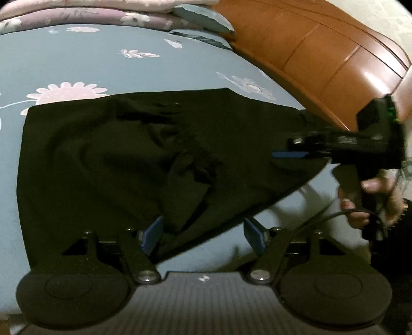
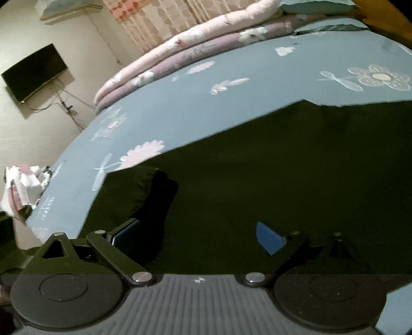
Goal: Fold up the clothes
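Observation:
A black garment [image 1: 103, 159] lies spread on the blue floral bedsheet [image 1: 103, 64]. Its middle is wrinkled, and its lower right edge is raised off the sheet. My left gripper [image 1: 203, 232] is open at the garment's near corner; cloth drapes against the left blue pad [image 1: 152, 234], and nothing is pinched. My right gripper [image 1: 288, 154] reaches in from the right over the garment's right edge, held by a person's hand [image 1: 373, 198]. In the right wrist view the right gripper [image 2: 198, 235] is open, its pads wide apart low over the black garment [image 2: 283, 167].
A wooden headboard [image 1: 322, 51] runs along the right side of the bed. Folded pink and purple quilts [image 2: 193, 43] and a pillow [image 1: 200, 15] lie at the far edge. A wall TV [image 2: 36, 72] and a heap of clothes [image 2: 23, 188] are beyond the bed's left end.

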Demonstrator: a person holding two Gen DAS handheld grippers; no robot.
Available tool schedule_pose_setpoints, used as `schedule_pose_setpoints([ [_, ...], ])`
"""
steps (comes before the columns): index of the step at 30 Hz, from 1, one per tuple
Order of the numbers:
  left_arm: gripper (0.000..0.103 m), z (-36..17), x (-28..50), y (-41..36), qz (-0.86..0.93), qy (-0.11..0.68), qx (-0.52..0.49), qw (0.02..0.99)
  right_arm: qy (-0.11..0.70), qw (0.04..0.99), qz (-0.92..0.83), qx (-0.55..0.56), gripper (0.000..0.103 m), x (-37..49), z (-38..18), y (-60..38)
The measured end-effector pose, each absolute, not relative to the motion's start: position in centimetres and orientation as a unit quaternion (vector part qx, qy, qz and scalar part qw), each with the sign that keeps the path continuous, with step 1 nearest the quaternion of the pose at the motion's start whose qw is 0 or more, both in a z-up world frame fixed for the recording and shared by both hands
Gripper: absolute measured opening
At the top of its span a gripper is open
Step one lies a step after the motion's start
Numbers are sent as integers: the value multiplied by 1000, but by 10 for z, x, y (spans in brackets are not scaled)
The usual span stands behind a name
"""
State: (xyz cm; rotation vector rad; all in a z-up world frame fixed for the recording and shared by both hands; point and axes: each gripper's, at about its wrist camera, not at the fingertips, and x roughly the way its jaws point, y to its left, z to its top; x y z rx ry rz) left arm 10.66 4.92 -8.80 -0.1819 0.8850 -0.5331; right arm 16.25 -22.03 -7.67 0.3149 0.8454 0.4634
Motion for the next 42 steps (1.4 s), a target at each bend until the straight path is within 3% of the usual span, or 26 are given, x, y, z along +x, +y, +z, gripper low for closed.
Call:
schedule_pose_setpoints([
  [6,70,-67,98,68,-211,389,-67,894,411,873,221,143,103,164,-87,-218],
  [17,70,-89,107,109,-130,424,-115,889,407,873,225,145,103,163,-94,-219],
  [42,71,-75,203,149,-101,399,-123,903,406,888,210,49,103,156,-95,-195],
])
